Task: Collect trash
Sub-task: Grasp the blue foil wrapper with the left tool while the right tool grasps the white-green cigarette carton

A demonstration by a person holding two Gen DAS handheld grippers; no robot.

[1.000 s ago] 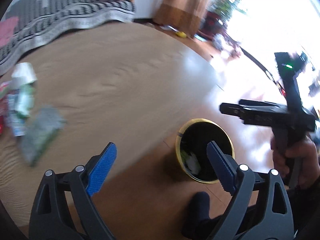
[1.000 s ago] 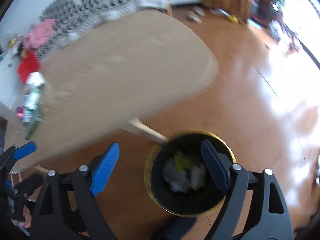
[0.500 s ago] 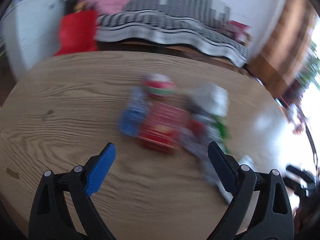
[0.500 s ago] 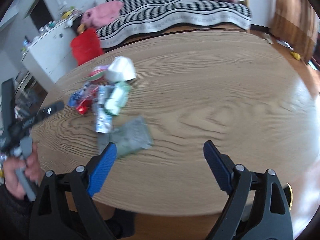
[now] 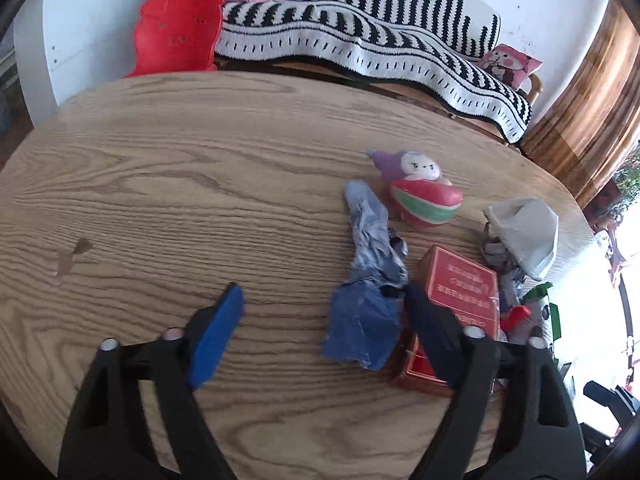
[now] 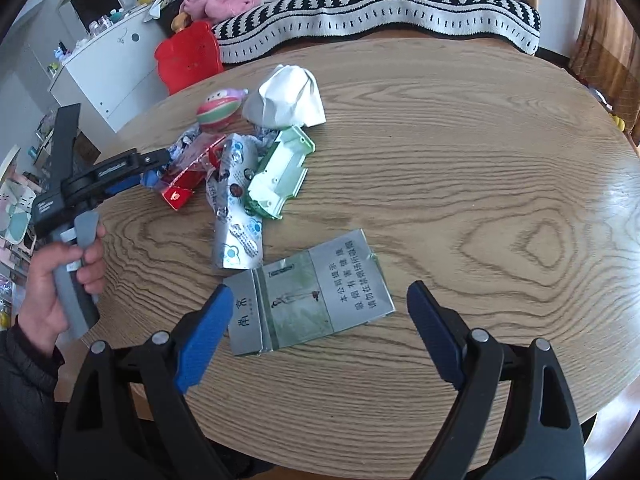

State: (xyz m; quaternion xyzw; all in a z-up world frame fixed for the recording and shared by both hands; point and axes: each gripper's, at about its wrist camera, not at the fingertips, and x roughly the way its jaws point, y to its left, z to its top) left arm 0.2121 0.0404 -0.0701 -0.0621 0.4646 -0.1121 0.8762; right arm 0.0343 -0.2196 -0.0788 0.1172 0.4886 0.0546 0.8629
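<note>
A pile of trash lies on the oval wooden table (image 6: 480,152). In the left wrist view, my left gripper (image 5: 324,320) is open and empty, with a crumpled blue wrapper (image 5: 370,280) between its fingers and a red box (image 5: 456,300) by the right finger. In the right wrist view, my right gripper (image 6: 316,332) is open and empty over a flattened grey cigarette pack (image 6: 308,296). Beyond it lie a silver wrapper (image 6: 236,216), a green plastic tray (image 6: 280,176), a white crumpled paper (image 6: 286,98) and a red-green toy (image 6: 218,112).
The left gripper (image 6: 120,168) and its hand show at the left of the right wrist view. A striped sofa (image 5: 360,36), a red cushion (image 5: 176,36) and a white cabinet (image 6: 104,68) stand behind the table.
Both grippers have swung from the black bin on the floor up to the table and now hover over the trash pile, still open and empty.
</note>
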